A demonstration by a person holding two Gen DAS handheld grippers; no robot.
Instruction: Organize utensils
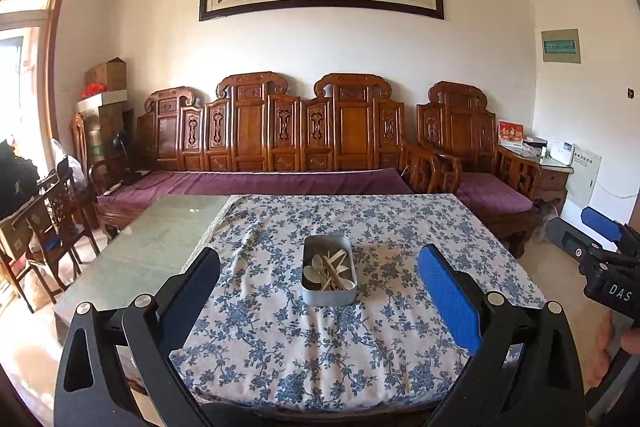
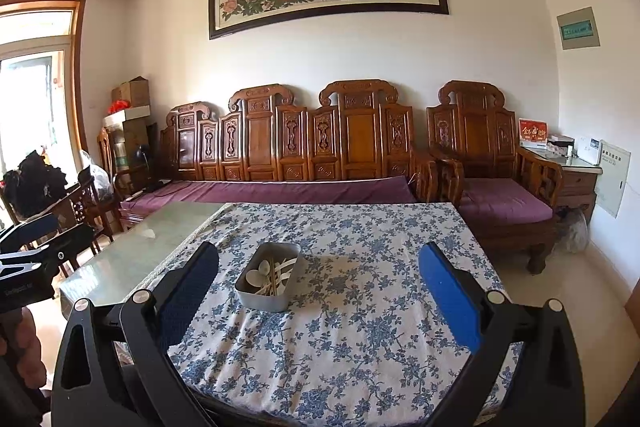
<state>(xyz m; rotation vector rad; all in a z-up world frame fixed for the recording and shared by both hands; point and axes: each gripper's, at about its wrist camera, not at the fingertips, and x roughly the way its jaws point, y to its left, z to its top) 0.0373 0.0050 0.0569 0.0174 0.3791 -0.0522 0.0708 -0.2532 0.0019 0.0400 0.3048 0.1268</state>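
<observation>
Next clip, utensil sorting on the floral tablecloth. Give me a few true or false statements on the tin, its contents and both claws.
1. The metal tin holds white spoons and chopsticks. True.
2. The left claw is shut on a spoon. False: it is open and holds nothing.
3. The right claw is open, short of the tin. True.
4. The tablecloth covers the whole table. False: bare glass top shows on the left.
5. Utensils lie loose on the cloth. False: all visible ones are in the tin.
</observation>
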